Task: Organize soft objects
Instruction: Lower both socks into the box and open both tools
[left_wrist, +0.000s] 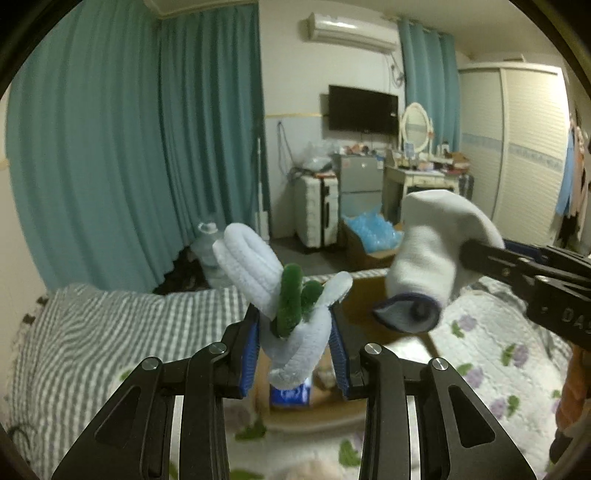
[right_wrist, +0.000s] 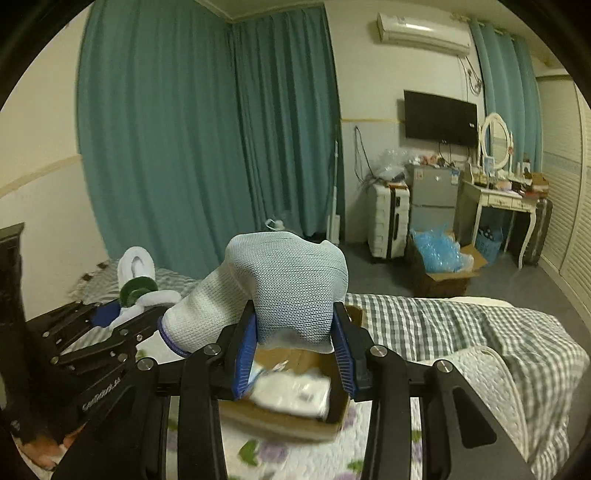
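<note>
My left gripper (left_wrist: 294, 345) is shut on a fuzzy white and green chenille flower (left_wrist: 284, 291) and holds it up over an open cardboard box (left_wrist: 314, 417) on the bed. The flower also shows at the left of the right wrist view (right_wrist: 137, 284). My right gripper (right_wrist: 295, 349) is shut on a white mesh sock (right_wrist: 288, 284) with a dark blue cuff, held above the same box (right_wrist: 284, 417). In the left wrist view the sock (left_wrist: 432, 254) hangs at the right, level with the flower. White packets (right_wrist: 291, 393) lie inside the box.
The bed has a floral quilt (left_wrist: 491, 354) and a grey checked blanket (right_wrist: 443, 325). Teal curtains (right_wrist: 207, 122) hang behind. Beyond the bed stand a white suitcase (right_wrist: 389, 218), a small fridge (right_wrist: 434, 195), a box of blue plastic bags (right_wrist: 439, 258), a dressing table (right_wrist: 498, 199) and a wardrobe (left_wrist: 517, 140).
</note>
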